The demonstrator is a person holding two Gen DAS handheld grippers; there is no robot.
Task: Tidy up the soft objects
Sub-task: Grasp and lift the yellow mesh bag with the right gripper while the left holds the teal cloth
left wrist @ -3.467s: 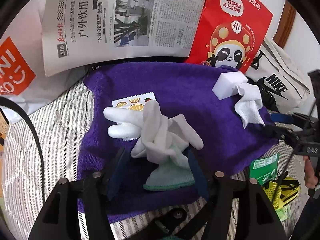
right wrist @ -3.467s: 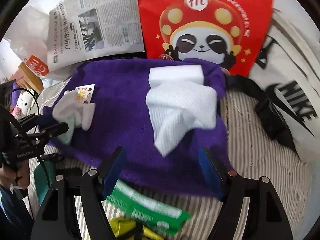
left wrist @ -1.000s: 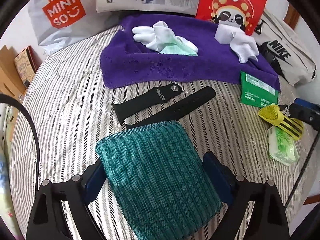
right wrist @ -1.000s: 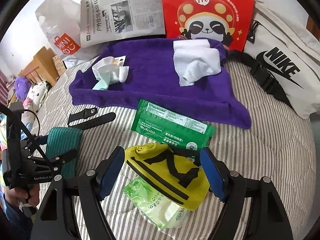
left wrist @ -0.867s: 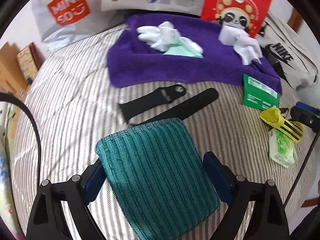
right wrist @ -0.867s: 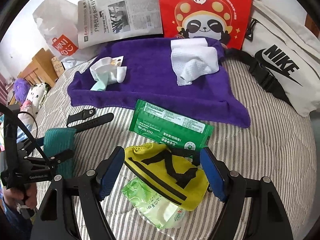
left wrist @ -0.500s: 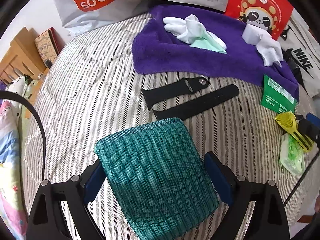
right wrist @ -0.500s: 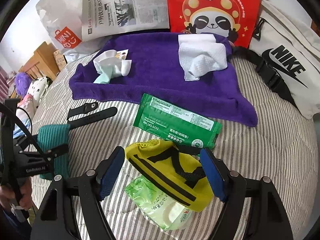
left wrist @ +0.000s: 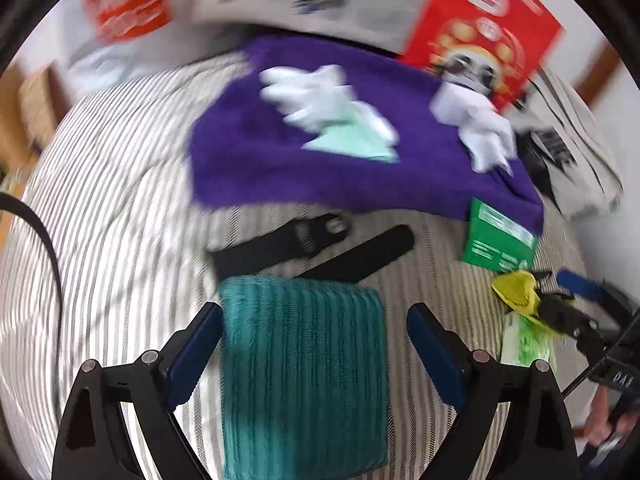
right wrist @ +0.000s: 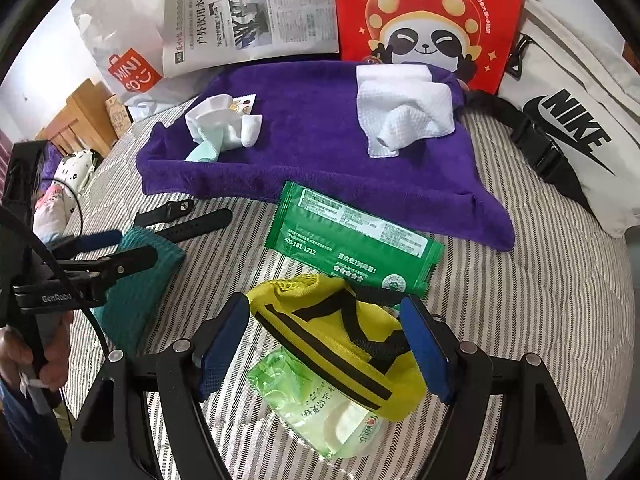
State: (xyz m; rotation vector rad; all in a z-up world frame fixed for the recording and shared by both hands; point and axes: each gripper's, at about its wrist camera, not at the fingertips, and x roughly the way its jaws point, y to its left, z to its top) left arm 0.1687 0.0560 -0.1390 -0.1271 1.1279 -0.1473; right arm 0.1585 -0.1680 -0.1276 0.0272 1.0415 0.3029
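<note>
A teal ribbed knit cloth (left wrist: 304, 368) (right wrist: 132, 304) lies on the striped bed between the jaws of my left gripper (left wrist: 314, 308) (right wrist: 136, 246). The jaws stand wide; the left pad is at the cloth's edge, and bed shows between the cloth and the right pad. My right gripper (right wrist: 324, 301) (left wrist: 552, 292) is open astride a yellow mesh pouch (right wrist: 332, 336) that rests on a green tissue pack (right wrist: 320, 412). On the purple towel (right wrist: 312, 152) lie white gloves (right wrist: 216, 120) and a white cloth (right wrist: 404, 108).
Two black watch bands (left wrist: 280, 248) lie just beyond the teal cloth. A green wipes packet (right wrist: 352, 236) overlaps the towel's near edge. Newspaper (right wrist: 248, 16), a red panda bag (right wrist: 424, 20) and a white Nike bag (right wrist: 568, 120) line the back and right. A hand (right wrist: 24, 360) holds the left gripper.
The left wrist view has swung and blurred. The teal cloth now looks narrower, with a gap at the right pad, and it sits closer to the watch bands. The right gripper has kept still.
</note>
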